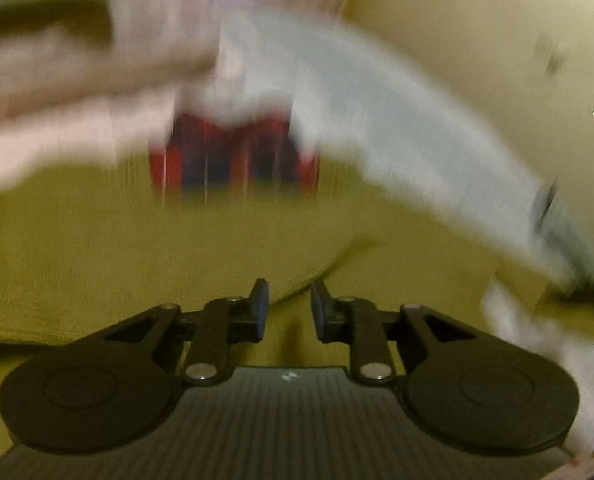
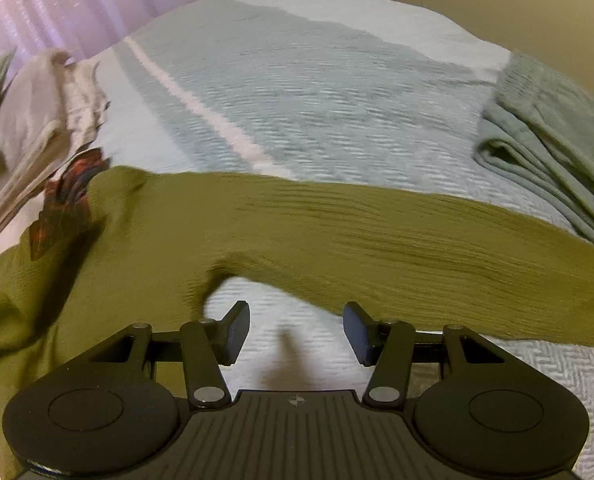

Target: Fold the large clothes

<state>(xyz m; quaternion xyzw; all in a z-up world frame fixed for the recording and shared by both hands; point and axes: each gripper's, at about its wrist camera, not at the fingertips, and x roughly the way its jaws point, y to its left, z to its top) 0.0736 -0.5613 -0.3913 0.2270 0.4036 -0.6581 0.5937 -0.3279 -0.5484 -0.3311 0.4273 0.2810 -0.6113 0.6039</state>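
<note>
A large olive-green garment (image 2: pixel 337 232) lies spread across the pale bedspread (image 2: pixel 297 92), its near edge curving up in front of my right gripper (image 2: pixel 297 332). That gripper stands open over bare bedspread with nothing between its fingers. The left wrist view is smeared by motion. In it my left gripper (image 1: pixel 289 304) hovers over the same olive garment (image 1: pixel 177 248), where a fold edge runs behind the fingers. Its jaws stand a narrow gap apart and no cloth shows between the pads.
A red and dark patterned piece (image 2: pixel 69 196) and a heap of beige clothes (image 2: pixel 45 112) lie at the left of the bed. A folded grey-green blanket (image 2: pixel 545 132) sits at the right. Pink curtains (image 2: pixel 77 0) hang behind, beside a cream wall (image 2: pixel 497 0).
</note>
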